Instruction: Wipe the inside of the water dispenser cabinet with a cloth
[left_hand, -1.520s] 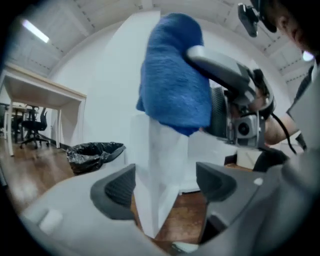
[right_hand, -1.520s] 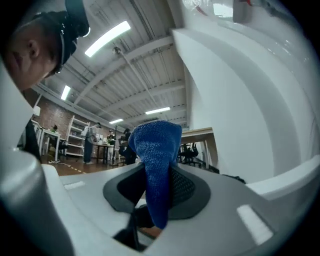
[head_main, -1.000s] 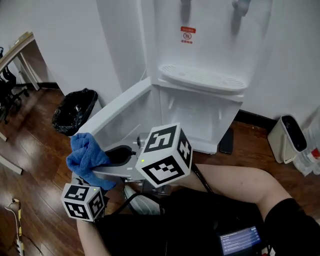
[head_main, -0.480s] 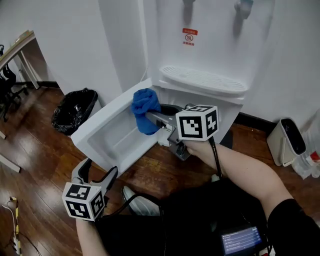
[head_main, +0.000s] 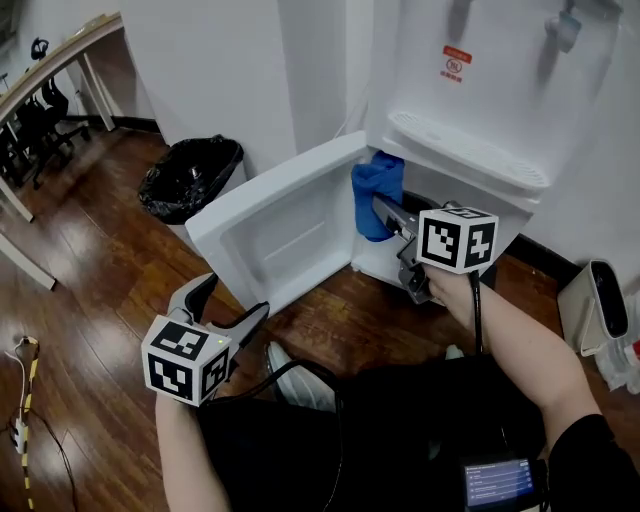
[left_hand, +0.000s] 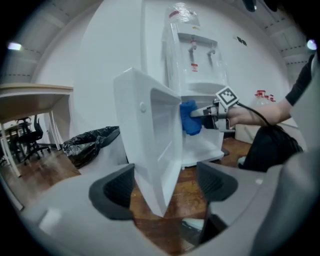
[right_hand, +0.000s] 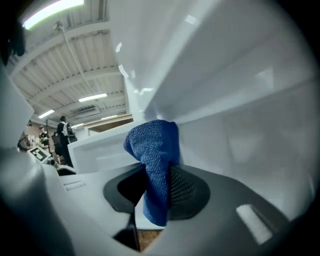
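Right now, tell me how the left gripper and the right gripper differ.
The right gripper is clamped on the blue cloth; the left gripper has its jaws apart with nothing between them. The right gripper reaches to the mouth of the dispenser cabinet; the left gripper hangs low by the person's body, clear of the open door. Both bear marker cubes.

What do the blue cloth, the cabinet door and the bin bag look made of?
Blue cloth: knit or microfibre textile, matte; a fine looped weave shows.
Cabinet door: likely moulded plastic, smooth white, soft sheen, rounded recessed panel.
Bin bag: thin black plastic film, glossy, crinkled.
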